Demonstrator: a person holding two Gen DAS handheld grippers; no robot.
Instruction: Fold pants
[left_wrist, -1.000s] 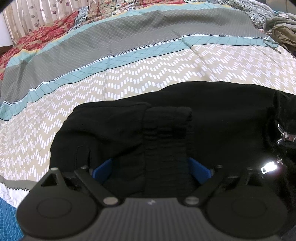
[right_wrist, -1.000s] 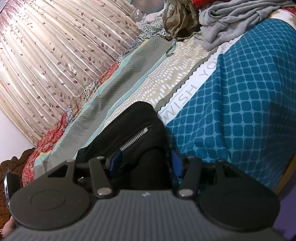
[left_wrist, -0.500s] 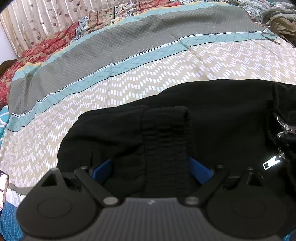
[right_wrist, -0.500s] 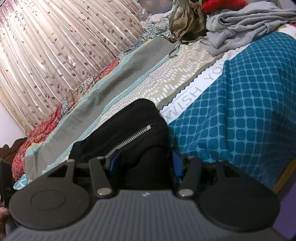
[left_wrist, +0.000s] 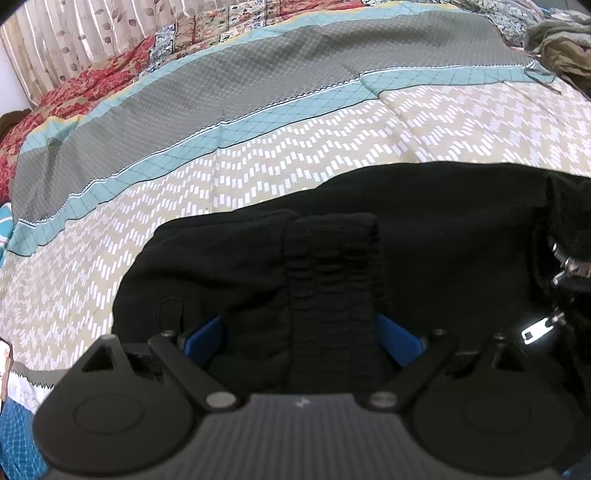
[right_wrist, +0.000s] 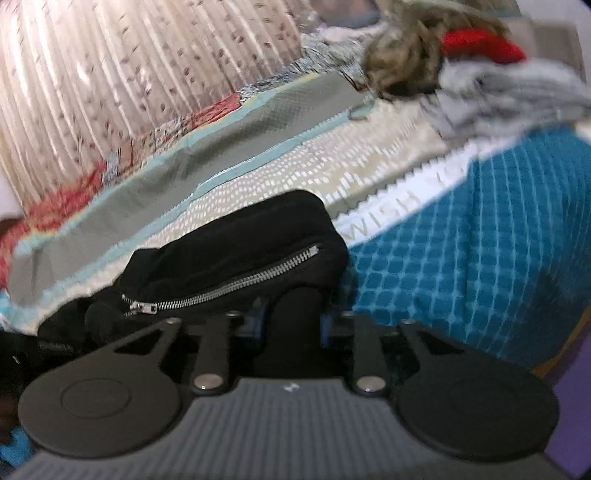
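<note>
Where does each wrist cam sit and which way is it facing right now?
Left wrist: on the left gripper, looking down its fingers at the black pants; own blue pads straddle the ribbed waistband.
Right wrist: on the right gripper, aimed across the bed at the curtain; its jaws are closing on a black fold.
Shared: pants, zipper, patterned bedspread.

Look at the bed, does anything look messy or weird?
Yes. A heap of unfolded clothes, grey, olive and red, is dumped at the far end of the bedspread. The black pants are still bunched up, with one zipper lying slanted.
</note>
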